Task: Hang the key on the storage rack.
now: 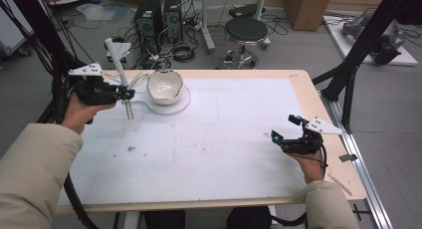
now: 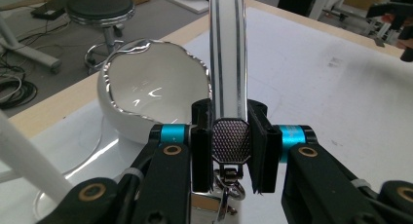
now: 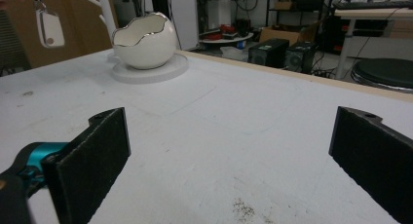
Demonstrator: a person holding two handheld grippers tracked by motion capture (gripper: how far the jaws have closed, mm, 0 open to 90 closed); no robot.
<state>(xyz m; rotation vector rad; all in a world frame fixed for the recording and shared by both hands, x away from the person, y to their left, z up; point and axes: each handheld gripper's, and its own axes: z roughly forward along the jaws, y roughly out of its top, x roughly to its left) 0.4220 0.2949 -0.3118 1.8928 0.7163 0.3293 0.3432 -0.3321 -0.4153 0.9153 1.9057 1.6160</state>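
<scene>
Keychain (image 2: 227,87), one only, sits pinched between the jaws of the left gripper (image 1: 124,93), whose pads are clamped on its dark textured tab while its white strap with two dark stripes stands up ahead of them; a metal clasp hangs below. In the high view it dangles just left of the single white egg-shaped bowl (image 1: 164,85), apart from it and above the table (image 1: 209,139). That bowl, with a jagged silver rim, rests on one round white base (image 1: 176,105) near the far edge, beside a white branched stand (image 1: 117,57) at the far-left corner. The right gripper (image 1: 286,128) hovers near the right edge, its jaws spread wide with nothing between them. Two grippers, two hands, and a broad bare stretch of white surface between them leave ample room. The strap's top is cut off in the left gripper view, and the clasp's lower part is hidden behind the gripper body. In the right gripper view the keychain is small at the upper left.
</scene>
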